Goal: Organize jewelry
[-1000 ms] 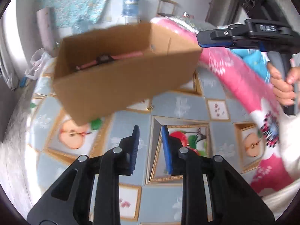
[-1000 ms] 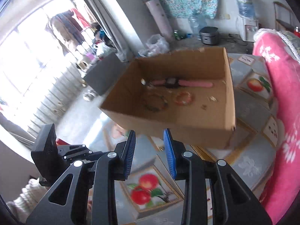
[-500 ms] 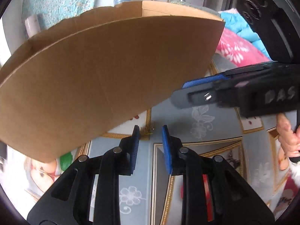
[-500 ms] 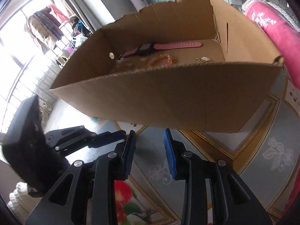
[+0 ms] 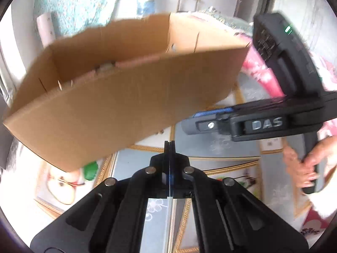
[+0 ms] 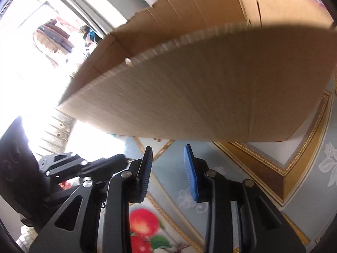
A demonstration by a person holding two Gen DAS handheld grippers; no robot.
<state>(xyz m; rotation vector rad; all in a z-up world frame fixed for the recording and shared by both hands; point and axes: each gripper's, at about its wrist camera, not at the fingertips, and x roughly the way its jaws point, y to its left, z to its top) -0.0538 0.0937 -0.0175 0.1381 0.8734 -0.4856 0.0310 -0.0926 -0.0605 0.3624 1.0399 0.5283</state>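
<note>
The open brown corrugated cardboard box point(image 5: 130, 107) is the biggest thing before me, and I judge it light, stiff along its creases but easy to crush at the thin walls. The top rim of the near wall looks the best place to take hold, with one finger inside and one outside. It sits on the table's fruit-printed grey cloth point(image 6: 305, 191), and its near wall fills the space just ahead of both tools.

My right tool point(image 6: 168, 168) stands open, its blue pads apart, low before the box's near wall and not touching it. My left tool point(image 5: 169, 145) is closed, fingers pressed together on nothing I can see, just short of the box's bottom edge.

Inside the box, against the far wall, lies something pale pink point(image 5: 137, 60), blurred; I take it for light, fragile jewelry.
</note>
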